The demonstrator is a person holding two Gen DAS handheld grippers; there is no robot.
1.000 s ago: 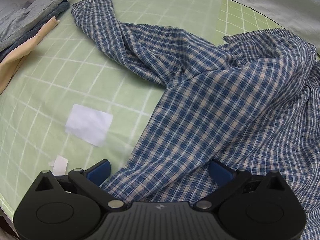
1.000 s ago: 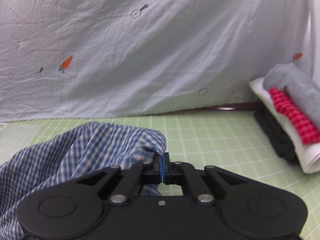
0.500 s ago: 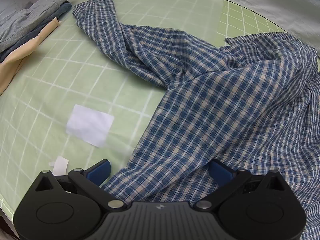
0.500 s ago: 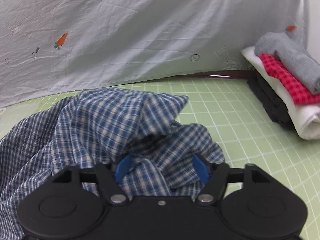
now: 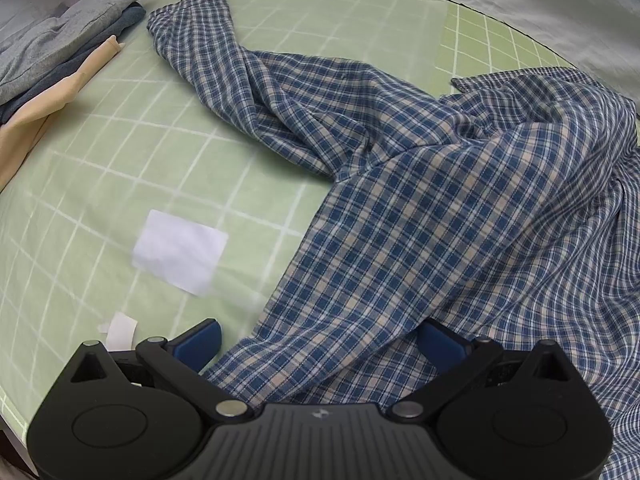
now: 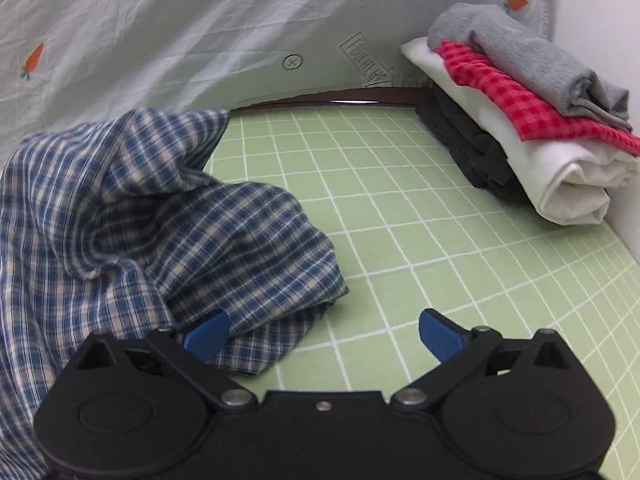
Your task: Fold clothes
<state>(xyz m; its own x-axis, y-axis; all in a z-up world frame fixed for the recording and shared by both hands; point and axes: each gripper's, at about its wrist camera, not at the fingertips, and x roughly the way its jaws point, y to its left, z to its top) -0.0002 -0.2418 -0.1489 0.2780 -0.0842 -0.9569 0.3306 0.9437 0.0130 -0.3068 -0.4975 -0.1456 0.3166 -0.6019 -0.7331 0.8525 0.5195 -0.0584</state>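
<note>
A blue and cream checked shirt (image 5: 420, 208) lies crumpled on the green grid mat (image 5: 120, 152), one sleeve stretched toward the far left. My left gripper (image 5: 318, 342) is open, its blue pads on either side of the shirt's near hem, which lies between them. In the right wrist view the same shirt (image 6: 152, 220) is heaped at the left. My right gripper (image 6: 322, 332) is open and empty; its left pad touches the shirt's edge and its right pad is over bare mat.
A stack of folded clothes (image 6: 520, 112) in grey, red check, white and black stands at the far right by the wall. Grey and cream garments (image 5: 52, 52) lie at the far left. A white paper patch (image 5: 180, 256) sits on the mat. A pale sheet (image 6: 180, 28) hangs behind.
My right gripper was shut on a fold of the shirt, then opened and let it drop onto the mat; it has moved right. The left gripper has stayed open over the hem.
</note>
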